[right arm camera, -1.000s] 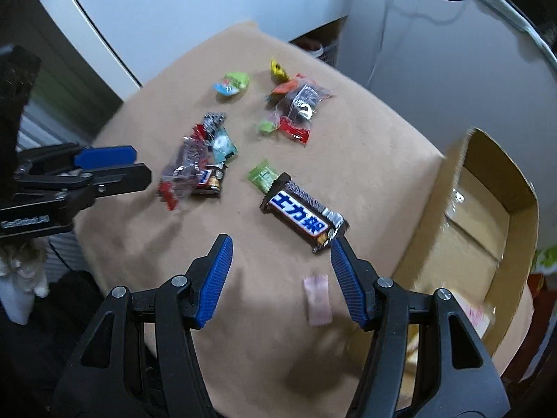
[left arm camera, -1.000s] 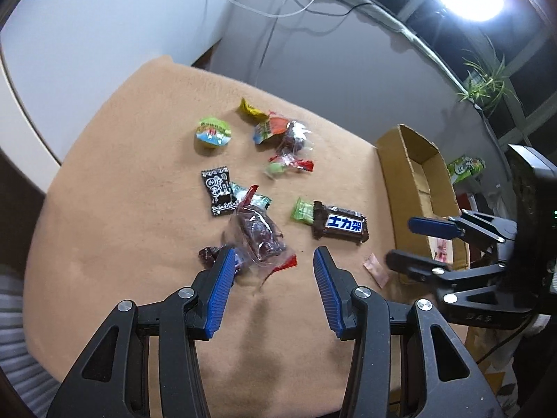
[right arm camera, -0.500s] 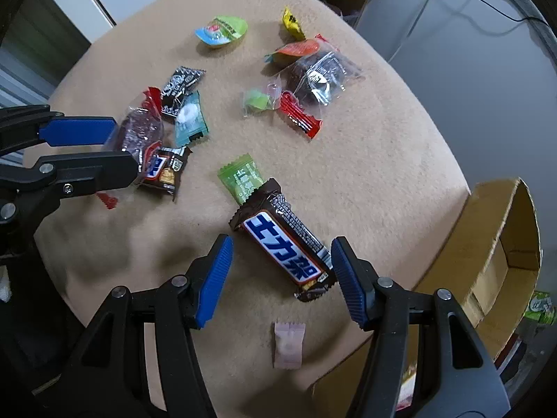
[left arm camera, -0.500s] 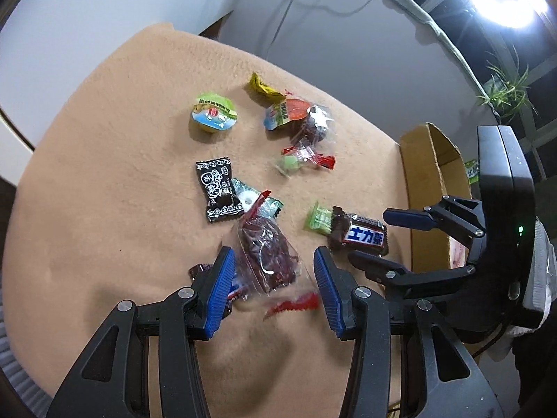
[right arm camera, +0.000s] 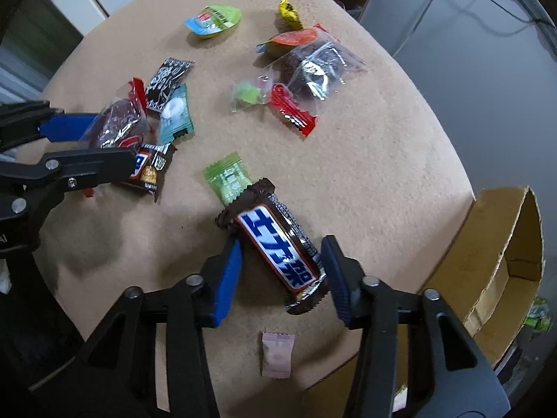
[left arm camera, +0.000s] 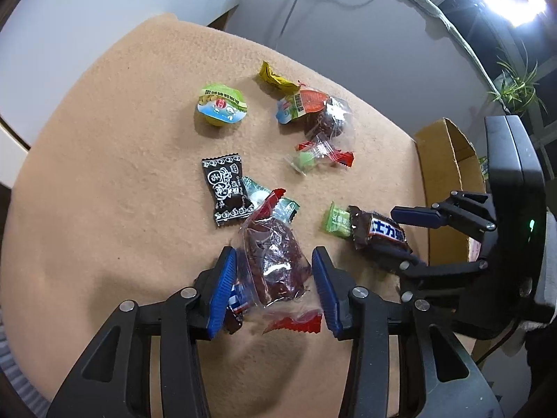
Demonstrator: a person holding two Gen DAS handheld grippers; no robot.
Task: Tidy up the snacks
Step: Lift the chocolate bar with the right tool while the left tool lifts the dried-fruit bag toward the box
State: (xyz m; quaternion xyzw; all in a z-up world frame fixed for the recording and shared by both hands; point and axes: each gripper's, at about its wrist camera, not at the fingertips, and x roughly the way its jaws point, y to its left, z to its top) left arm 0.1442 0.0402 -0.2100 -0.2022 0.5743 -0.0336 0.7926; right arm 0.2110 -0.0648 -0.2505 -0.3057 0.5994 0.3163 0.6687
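Note:
My left gripper is open, its jaws on either side of a clear packet of dark dried fruit with red ends; the packet also shows in the right wrist view. My right gripper is open, its jaws on either side of a brown Snickers bar, seen in the left wrist view too. A light green candy lies against the bar's far end. A small brown chocolate lies partly under the fruit packet.
On the tan cloth lie a jelly cup, a black candy, a teal mint, a yellow wrapper, an orange-lidded cup, a second fruit packet and a pink sachet. An open cardboard box stands at the right.
Both grippers have moved forward and down. The left one now straddles the fruit packet and the right one now straddles the Snickers bar. Both stay open.

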